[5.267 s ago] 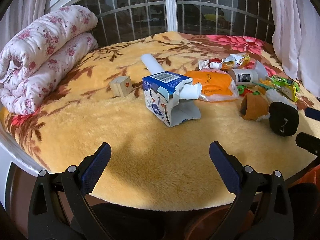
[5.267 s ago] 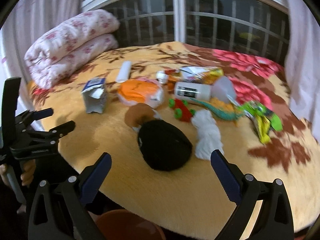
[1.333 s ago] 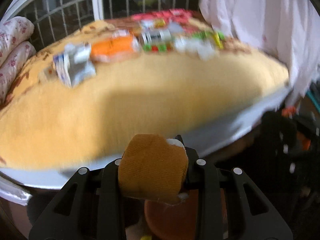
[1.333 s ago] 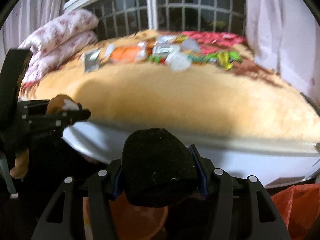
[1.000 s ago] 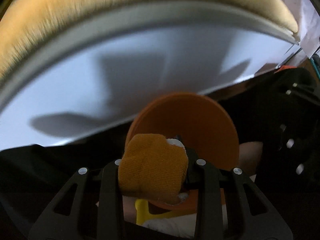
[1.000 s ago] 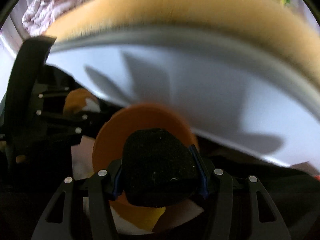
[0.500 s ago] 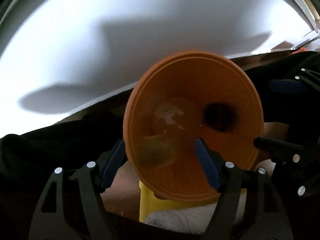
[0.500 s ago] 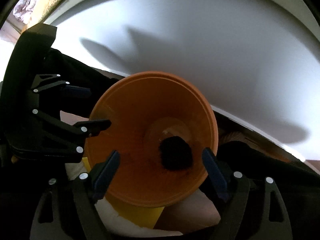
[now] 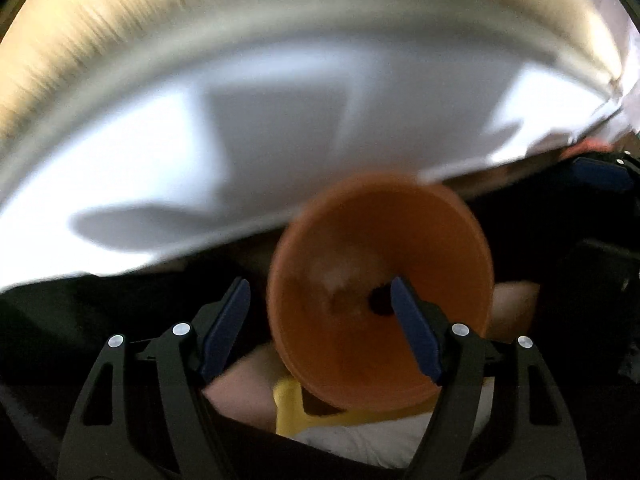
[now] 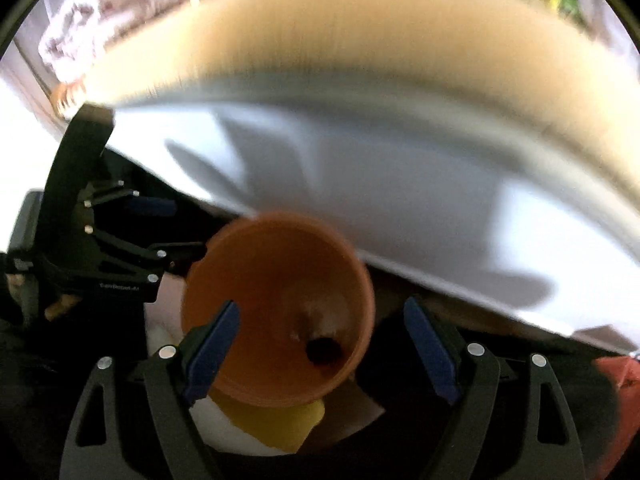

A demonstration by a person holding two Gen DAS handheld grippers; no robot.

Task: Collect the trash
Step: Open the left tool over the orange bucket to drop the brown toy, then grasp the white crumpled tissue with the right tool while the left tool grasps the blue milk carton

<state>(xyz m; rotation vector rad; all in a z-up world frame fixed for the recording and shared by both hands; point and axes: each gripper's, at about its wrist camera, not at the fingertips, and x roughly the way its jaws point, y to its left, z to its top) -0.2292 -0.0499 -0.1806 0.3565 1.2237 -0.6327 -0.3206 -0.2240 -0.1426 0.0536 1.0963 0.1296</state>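
An orange bin stands on the floor below the bed edge; it also shows in the right wrist view. A black sock and a blurred brown sock lie at its bottom; the black sock shows in the right wrist view too. My left gripper is open and empty above the bin, and is seen from the side in the right wrist view. My right gripper is open and empty above the bin. Both views are motion-blurred.
The white bed side and the yellow plush blanket edge fill the upper half. A yellow object and white cloth lie under the bin. A red bag sits at right.
Both grippers opened and dropped their socks into the bin. Since half a second ago both have lifted and tilted up, so the blanket edge is back in view.
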